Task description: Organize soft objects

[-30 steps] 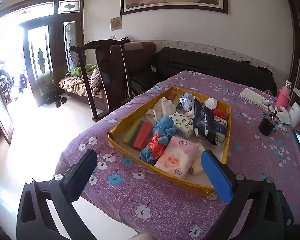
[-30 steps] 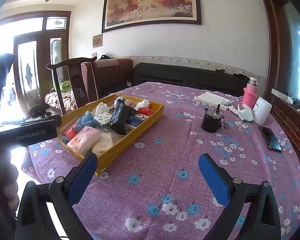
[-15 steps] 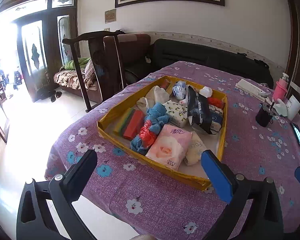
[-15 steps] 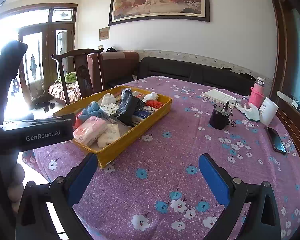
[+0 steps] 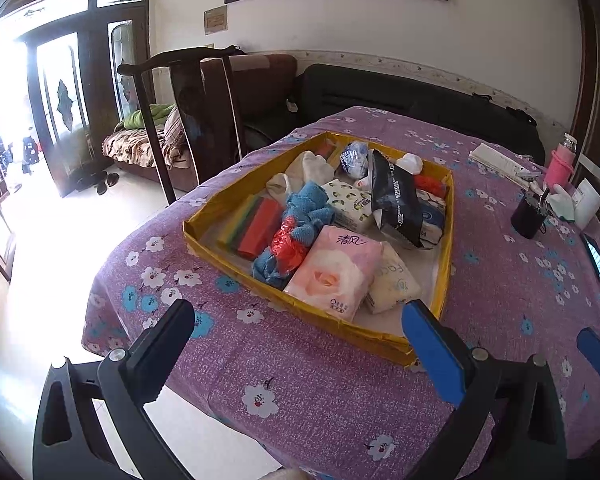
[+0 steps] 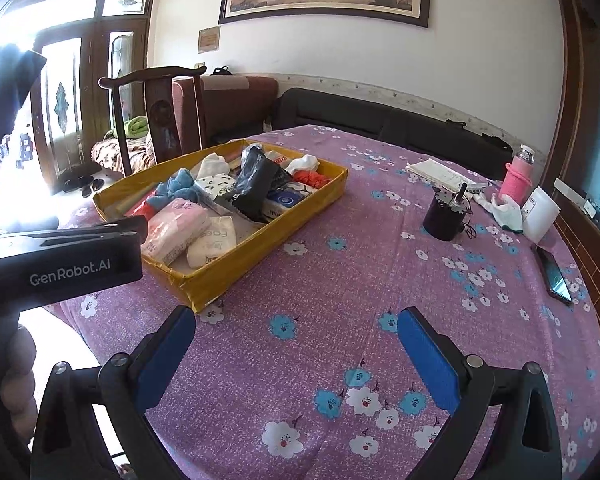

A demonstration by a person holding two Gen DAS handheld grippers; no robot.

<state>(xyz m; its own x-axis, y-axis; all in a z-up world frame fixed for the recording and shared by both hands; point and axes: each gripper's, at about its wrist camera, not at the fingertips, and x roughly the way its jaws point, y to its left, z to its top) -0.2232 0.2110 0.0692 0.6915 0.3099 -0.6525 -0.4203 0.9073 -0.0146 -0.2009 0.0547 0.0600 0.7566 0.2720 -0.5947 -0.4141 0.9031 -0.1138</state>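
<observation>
A yellow tray (image 5: pixel 204 236) on the purple flowered tablecloth holds soft things: a pink tissue pack (image 5: pixel 334 274), a white tissue pack (image 5: pixel 392 280), a blue towel (image 5: pixel 304 212), coloured sponges (image 5: pixel 252 224), white socks (image 5: pixel 308 168) and a black pouch (image 5: pixel 396 204). My left gripper (image 5: pixel 300 344) is open and empty, above the table's near edge in front of the tray. My right gripper (image 6: pixel 296 356) is open and empty over bare cloth, right of the tray (image 6: pixel 268 240). The left gripper's body (image 6: pixel 60 260) shows at the left of the right wrist view.
A black cup (image 6: pixel 446 214), a pink bottle (image 6: pixel 518 178), a white container (image 6: pixel 542 216), a white glove (image 6: pixel 506 210), papers (image 6: pixel 440 172) and a phone (image 6: pixel 556 278) lie at the table's right. A wooden chair (image 5: pixel 180 120) and sofa (image 5: pixel 380 96) stand behind.
Both grippers have moved slightly closer to the table and tray; the view has dropped a little. Both stay open and empty.
</observation>
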